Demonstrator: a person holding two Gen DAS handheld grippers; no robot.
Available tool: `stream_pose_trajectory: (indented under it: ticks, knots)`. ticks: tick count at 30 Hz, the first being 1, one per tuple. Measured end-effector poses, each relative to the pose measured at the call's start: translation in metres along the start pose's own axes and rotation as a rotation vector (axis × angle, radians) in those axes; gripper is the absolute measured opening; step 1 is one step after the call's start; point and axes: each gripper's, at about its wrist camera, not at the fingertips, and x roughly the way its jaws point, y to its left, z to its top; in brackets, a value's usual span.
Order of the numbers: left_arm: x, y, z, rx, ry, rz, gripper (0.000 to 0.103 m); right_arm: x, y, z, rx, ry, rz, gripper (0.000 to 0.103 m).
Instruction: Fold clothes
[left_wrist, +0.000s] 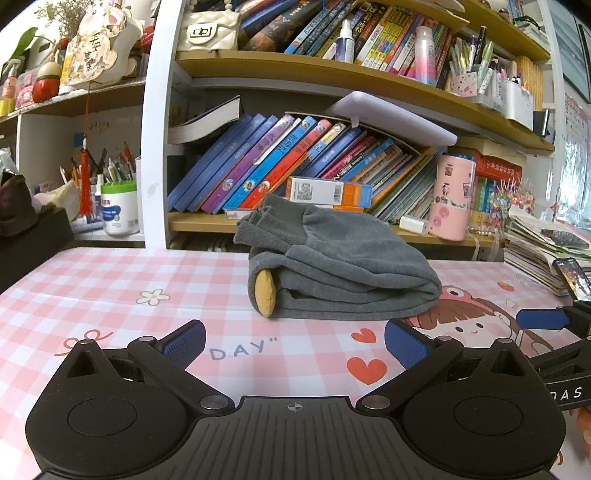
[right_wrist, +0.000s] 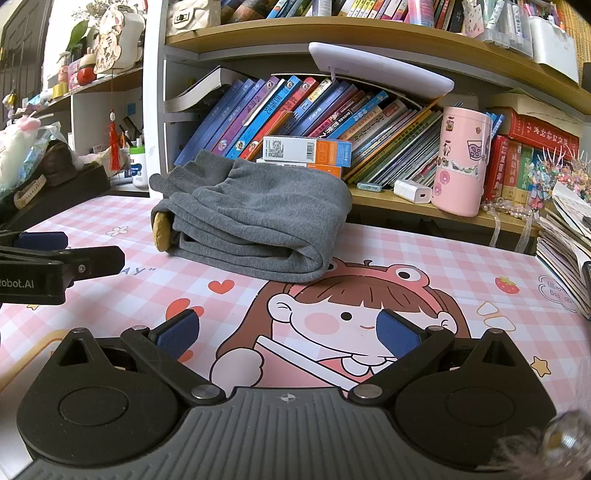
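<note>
Where table (left_wrist: 110, 280) ends, folded grey garment (left_wrist: 340, 269) lies w/ both hand-held grippers apart.

Grey garment (left_wrist: 343, 266) with mustard-yellow patch (left_wrist: 265, 292); pink-and-white checked tablecloth (left_wrist: 110, 280); blue-padded black tongs (left_wrist: 294, 341).

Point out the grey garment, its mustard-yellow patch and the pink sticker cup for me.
grey garment (left_wrist: 343, 273): left wrist view, on the top fold of the bundle.
mustard-yellow patch (left_wrist: 265, 293): left wrist view, on its face at the bundle's left end.
pink sticker cup (right_wrist: 461, 162): right wrist view, mid-wall, on the shelf.
</note>
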Motion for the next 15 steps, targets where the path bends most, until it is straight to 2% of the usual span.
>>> stream_pose_trajectory:
  ticks: [15]
  knots:
    - [-0.0010,-0.0030,-0.0007,0.019,-0.002,0.000,0.103,-0.0005,0.0011,0.0010,0.001,0.004,-0.003,0.103]
